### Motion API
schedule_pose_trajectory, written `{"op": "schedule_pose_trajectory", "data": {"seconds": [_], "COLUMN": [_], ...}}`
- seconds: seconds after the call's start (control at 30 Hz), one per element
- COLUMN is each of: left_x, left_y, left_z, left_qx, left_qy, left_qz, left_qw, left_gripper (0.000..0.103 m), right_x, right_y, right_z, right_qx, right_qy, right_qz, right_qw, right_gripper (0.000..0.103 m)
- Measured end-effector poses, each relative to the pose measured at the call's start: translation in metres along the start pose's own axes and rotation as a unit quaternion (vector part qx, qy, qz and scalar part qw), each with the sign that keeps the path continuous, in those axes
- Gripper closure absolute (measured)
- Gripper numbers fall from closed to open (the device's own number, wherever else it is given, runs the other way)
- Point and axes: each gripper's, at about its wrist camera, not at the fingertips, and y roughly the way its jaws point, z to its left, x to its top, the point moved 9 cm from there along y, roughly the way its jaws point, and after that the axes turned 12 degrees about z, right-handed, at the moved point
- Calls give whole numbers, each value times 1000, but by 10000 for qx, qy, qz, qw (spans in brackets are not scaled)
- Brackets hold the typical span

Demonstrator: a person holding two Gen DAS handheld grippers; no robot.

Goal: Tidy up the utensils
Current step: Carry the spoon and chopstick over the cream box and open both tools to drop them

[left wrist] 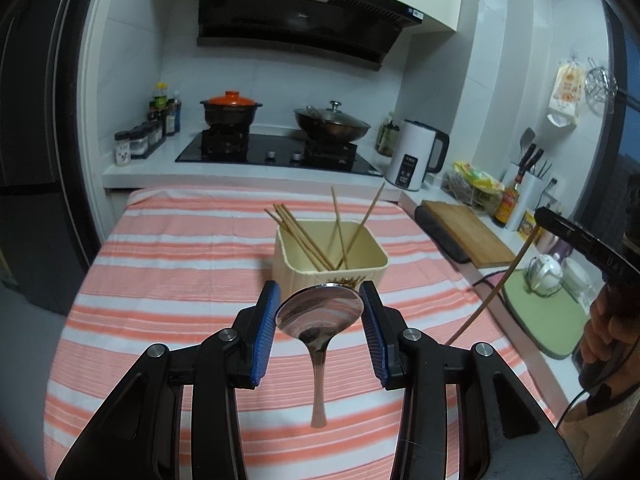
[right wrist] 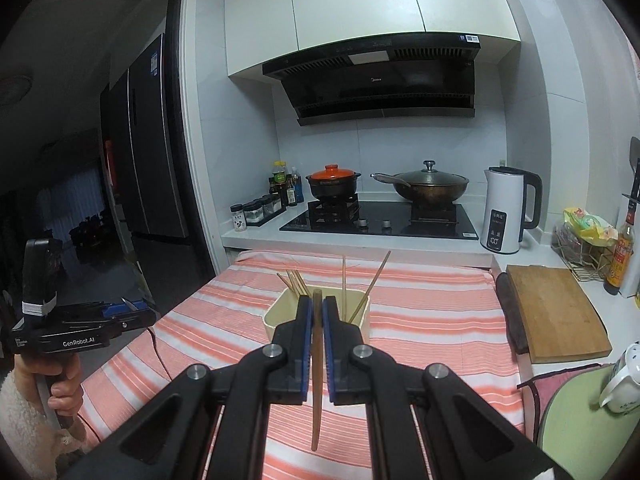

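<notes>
Between the blue pads of the left gripper a steel spoon is clamped by the edges of its bowl, handle hanging down over the striped cloth. The right gripper is pinched together on a single chopstick, which also hangs down below the jaws. Just ahead of both tools stands the cream bin, several chopsticks leaning inside it. This looks like the carry step: each utensil likely needs bringing over the rim, tipping in, then release.

"GenRobot.AI" on left claw
</notes>
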Motion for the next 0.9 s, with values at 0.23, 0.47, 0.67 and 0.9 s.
{"op": "schedule_pose_trajectory", "data": {"seconds": [0.23,0.47,0.67,0.9], "left_x": [47,119,163,177], "left_y": [-3,-2,21,69], "left_z": [-9,-11,-7,0], "left_qx": [-106,-133,27,165], "left_qy": [95,24,-54,-170], "left_qz": [-153,-516,-752,-676], "left_qw": [9998,9986,9971,9974], "left_gripper": [62,62,62,62], "right_x": [29,77,118,134], "right_y": [8,26,50,100], "right_z": [9,11,7,1], "right_qx": [-45,-173,-247,-157], "right_qy": [-182,-397,-461,-400], "right_qz": [-61,-189,-406,-393], "right_qw": [9998,9989,9978,9983], "right_gripper": [97,97,98,98]}}
